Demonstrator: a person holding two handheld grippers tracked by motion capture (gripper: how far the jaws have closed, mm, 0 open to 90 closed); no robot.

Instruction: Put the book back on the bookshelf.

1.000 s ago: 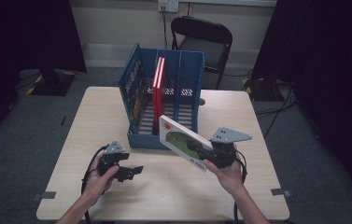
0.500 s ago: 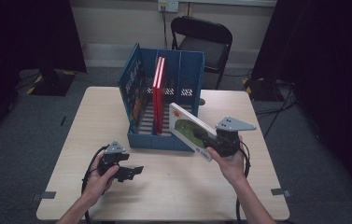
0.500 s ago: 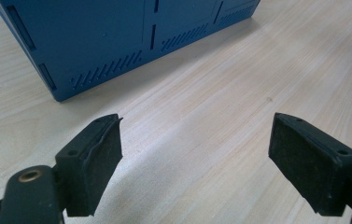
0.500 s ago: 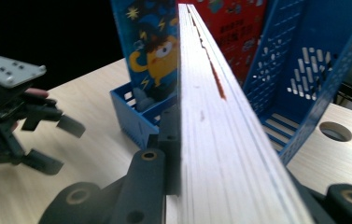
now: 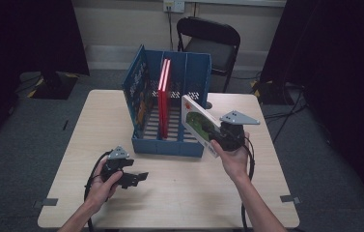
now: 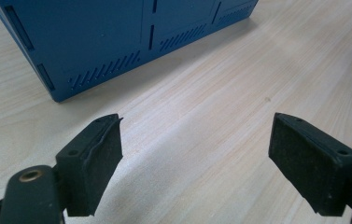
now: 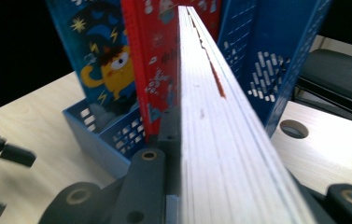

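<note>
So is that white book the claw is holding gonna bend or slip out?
Probably not bend: the white book sticks out straight from the right claw, so it looks stiff. Its cover seems glossy, so it might slip a bit, though the jaws are clamped on both sides. It is held near one end, so it may feel tippy.

Table: pale wood-grain rectangular tabletop (image 5: 73, 145), round cable hole (image 7: 293, 129) at its far right.
Chair: black folding metal chair (image 5: 212, 42), beyond the table's far edge.
Wall: white power outlet (image 5: 173, 5), behind the chair.
Floor: grey carpet (image 5: 15, 145), tape marks near the table legs.
</note>
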